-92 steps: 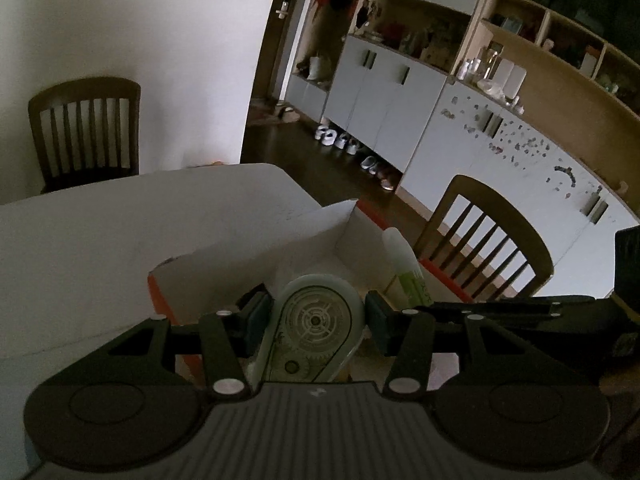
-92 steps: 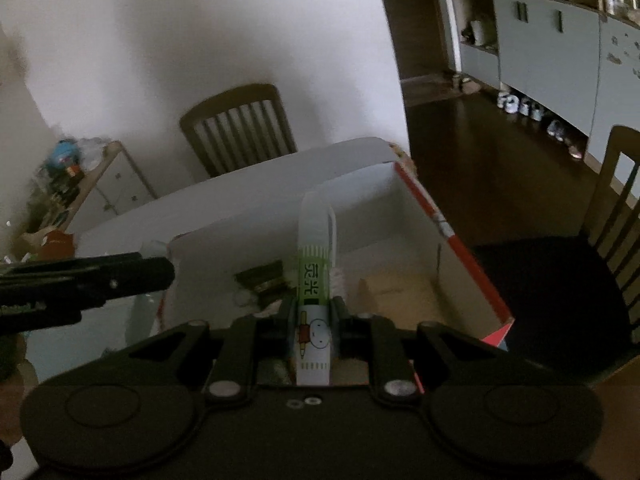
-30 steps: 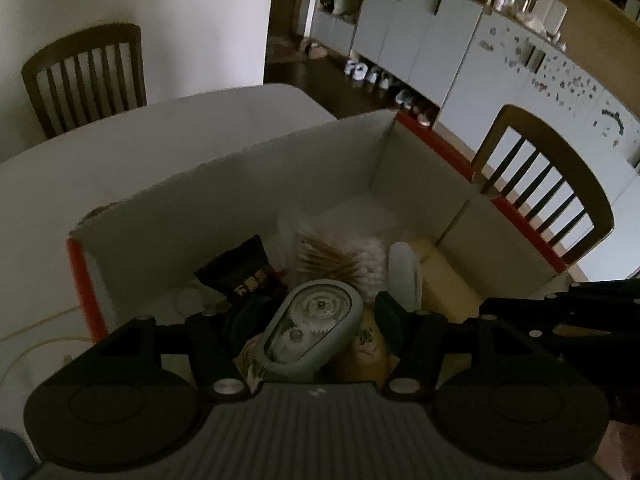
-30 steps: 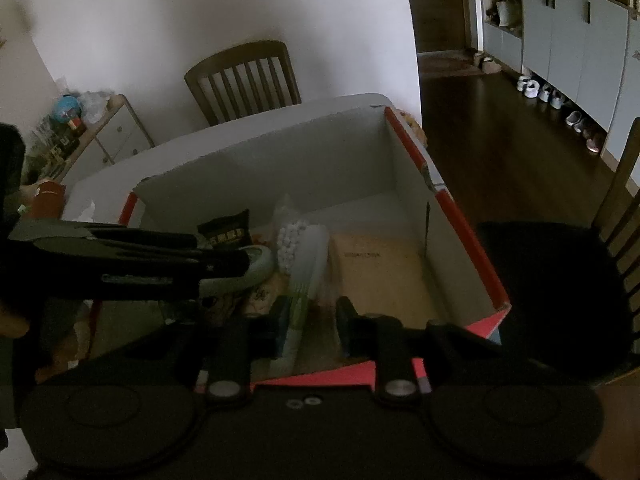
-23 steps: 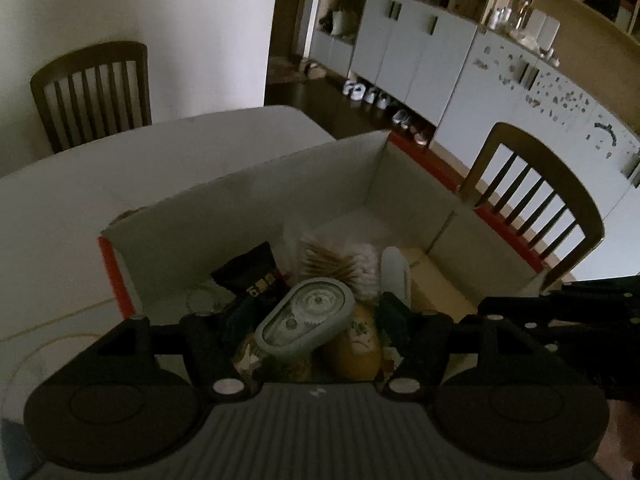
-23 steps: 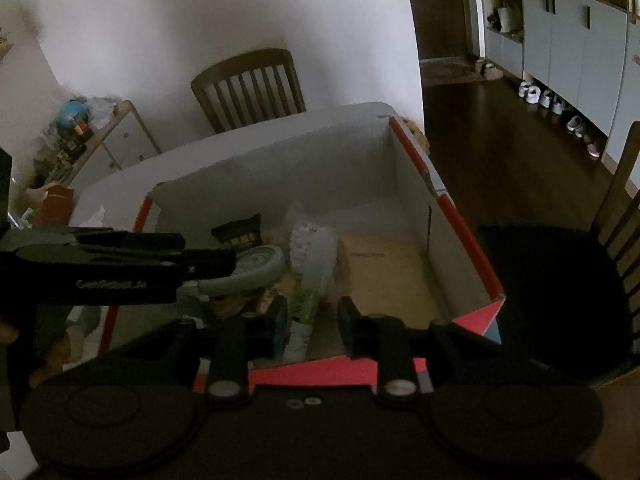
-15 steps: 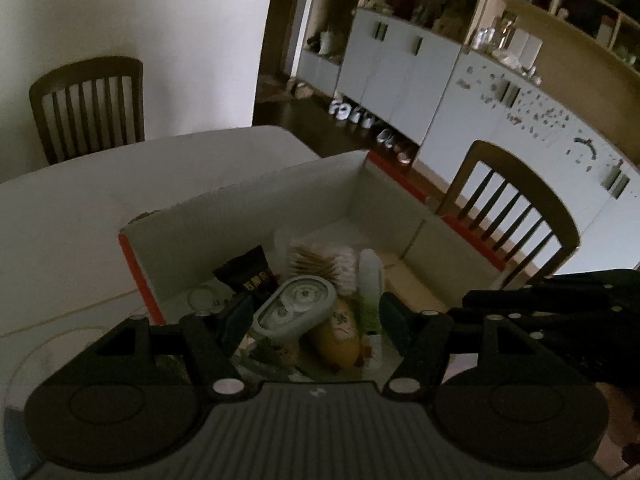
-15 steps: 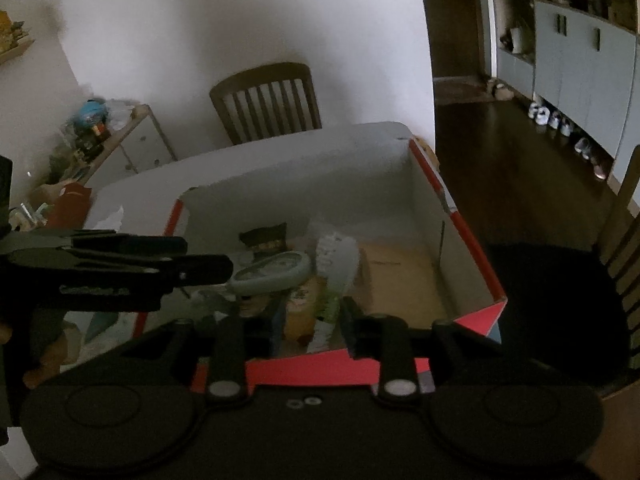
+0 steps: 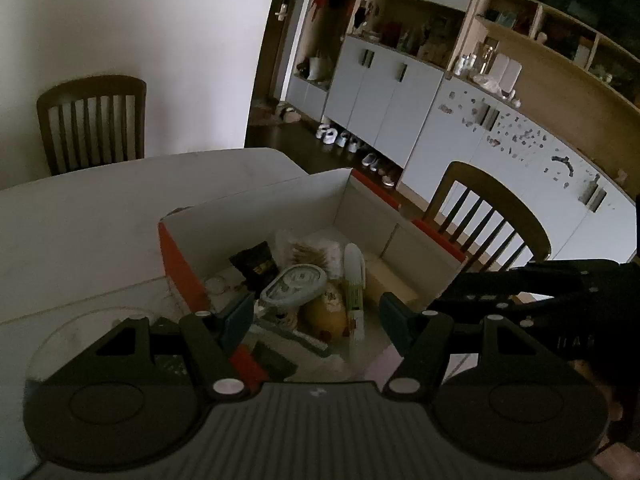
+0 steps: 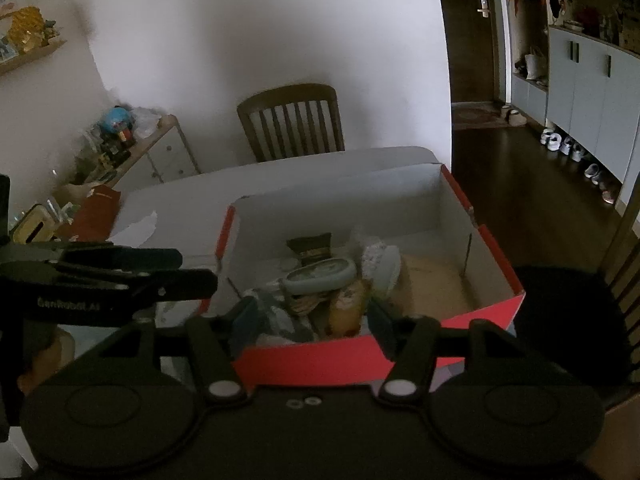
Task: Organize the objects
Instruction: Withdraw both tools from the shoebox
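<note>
A red cardboard box [image 9: 180, 260] [image 10: 320, 360] with white inner walls stands on the white table [image 9: 100, 208]. Inside lie a pale green correction-tape dispenser [image 9: 294, 284] [image 10: 320, 276], a green-and-white glue tube [image 9: 354, 276] [image 10: 386, 264], a black packet [image 9: 256, 262] [image 10: 310, 246] and a bag of cotton swabs [image 9: 316, 250]. My left gripper [image 9: 316, 316] [image 10: 120, 276] hovers open above the box's near left corner, holding nothing. My right gripper [image 10: 312, 316] [image 9: 500, 284] is behind the box's near wall, its jaws opening with nothing gripped.
One wooden chair [image 9: 92, 120] [image 10: 292, 120] stands at the table's far side, another [image 9: 488, 216] to the right beyond the box. A cluttered low cabinet [image 10: 160, 152] sits at the left wall. Shoes [image 9: 340, 140] line the dark floor by the cupboards.
Both grippers have pulled back and up, away from the box. The right jaws let go of the glue tube and spread; it now lies beside the tape dispenser.
</note>
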Demonstrator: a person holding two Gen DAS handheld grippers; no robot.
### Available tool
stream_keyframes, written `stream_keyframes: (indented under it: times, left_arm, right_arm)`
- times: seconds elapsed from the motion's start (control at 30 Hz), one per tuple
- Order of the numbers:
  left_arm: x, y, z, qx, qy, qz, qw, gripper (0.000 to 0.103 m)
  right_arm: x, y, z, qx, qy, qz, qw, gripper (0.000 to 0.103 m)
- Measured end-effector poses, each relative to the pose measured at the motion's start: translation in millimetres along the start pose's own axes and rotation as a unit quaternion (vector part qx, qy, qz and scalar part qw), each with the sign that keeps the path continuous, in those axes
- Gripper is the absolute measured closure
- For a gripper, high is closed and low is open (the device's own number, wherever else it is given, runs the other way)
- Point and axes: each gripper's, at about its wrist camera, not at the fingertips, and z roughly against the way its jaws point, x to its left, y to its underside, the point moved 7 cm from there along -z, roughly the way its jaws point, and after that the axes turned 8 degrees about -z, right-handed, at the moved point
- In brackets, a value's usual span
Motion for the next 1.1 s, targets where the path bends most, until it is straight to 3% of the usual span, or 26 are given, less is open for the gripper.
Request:
stream_keyframes:
  times: [0.07,0.13,0.23,0.3,0.43,0.47,0.87,1.1]
  left_arm:
    - [0.7,3.8,6.8,-0.003,-0.002,-0.004,1.0,0.033]
    - [1.8,7.7,13.1,-0.007,-0.005,-0.008,0.9999,0.025]
    - [3.9,13.8,20.8,-0.008,-0.015,-0.007,0.9998,0.023]
    - [6.0,16.4,25.2,-0.006,-0.024,-0.011,0.9996,0.013]
    - [8.7,20.9,32.9,-0.006,-0.038,-0.02,0.999,0.008]
    - [9.4,21.7,34.4,-0.006,-0.04,-0.021,0.999,0.0]
    - [0.7,27.0,56.4,-0.026,-0.031,-0.03,0.9987,0.0]
    - [-0.2,28.0,59.7,-0.035,-0.053,-0.034,0.9974,0.0]
  right_arm:
    - [4.0,3.6,4.9,-0.003,-0.001,0.0,1.0,0.038]
    - [8.4,7.0,8.7,-0.009,-0.001,-0.001,1.0,0.029]
    - [14.3,11.2,14.8,-0.014,-0.004,-0.003,1.0,0.027]
    - [16.4,14.7,20.2,-0.022,-0.001,-0.001,1.0,0.024]
    - [20.6,20.0,26.1,-0.03,0.002,-0.004,1.0,0.019]
    - [20.9,21.2,27.3,-0.032,0.004,-0.006,0.999,0.019]
    - [24.3,29.2,40.3,-0.052,0.009,-0.022,0.998,0.017]
    - [24.9,30.4,38.8,-0.048,0.007,-0.026,0.998,0.016]
